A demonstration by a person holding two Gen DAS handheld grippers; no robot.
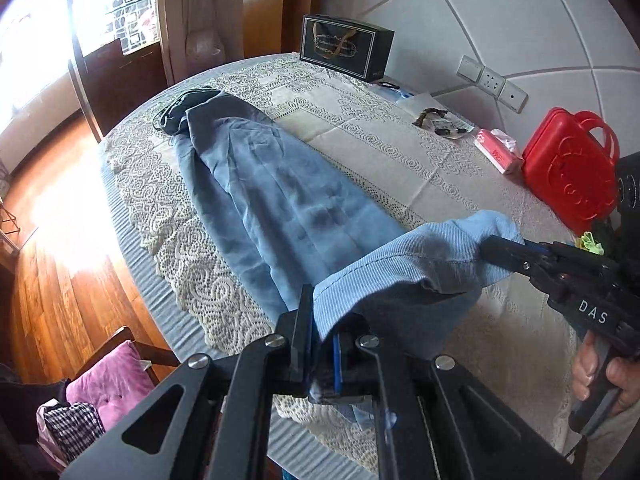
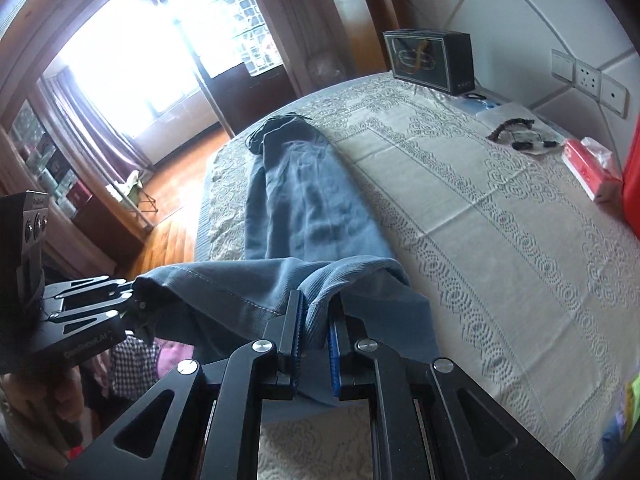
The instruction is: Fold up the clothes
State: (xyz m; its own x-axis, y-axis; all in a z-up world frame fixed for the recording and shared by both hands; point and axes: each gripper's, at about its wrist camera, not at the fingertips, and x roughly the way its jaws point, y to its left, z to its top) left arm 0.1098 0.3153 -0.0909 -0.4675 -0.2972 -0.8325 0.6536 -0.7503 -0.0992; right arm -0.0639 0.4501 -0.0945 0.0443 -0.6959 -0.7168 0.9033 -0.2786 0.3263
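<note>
Two grippers hold one hem of the blue trousers [image 1: 280, 200], which lie long on the lace cloth [image 1: 400, 152] of the table [image 1: 132, 240], from the lower middle of the frame up to the upper left, where the dark waist end rests near the table edge. In the left wrist view the left gripper [image 1: 320, 344] is at the bottom centre, and its fingers [image 1: 302, 320] are pressed together on the stitched hem, with the fabric rising out between them. The right gripper [image 1: 492, 248] comes in from the right edge, and its fingers pinch the other corner of the same hem, so the cloth hangs lifted between both. In the right wrist view the right gripper [image 2: 316, 344] keeps a thick fold of the trousers [image 2: 304, 208] between nearly closed fingers [image 2: 294, 320], and the left gripper [image 2: 132, 296] grips the hem at the left side.

White letters "DAS" are readable on the right gripper body. The black box [image 1: 344, 46] at the upper centre carries gold writing, probably a brand name, but too small to read. A red case [image 1: 568, 168] and a pink tissue pack [image 1: 496, 152] stand at the right.
</note>
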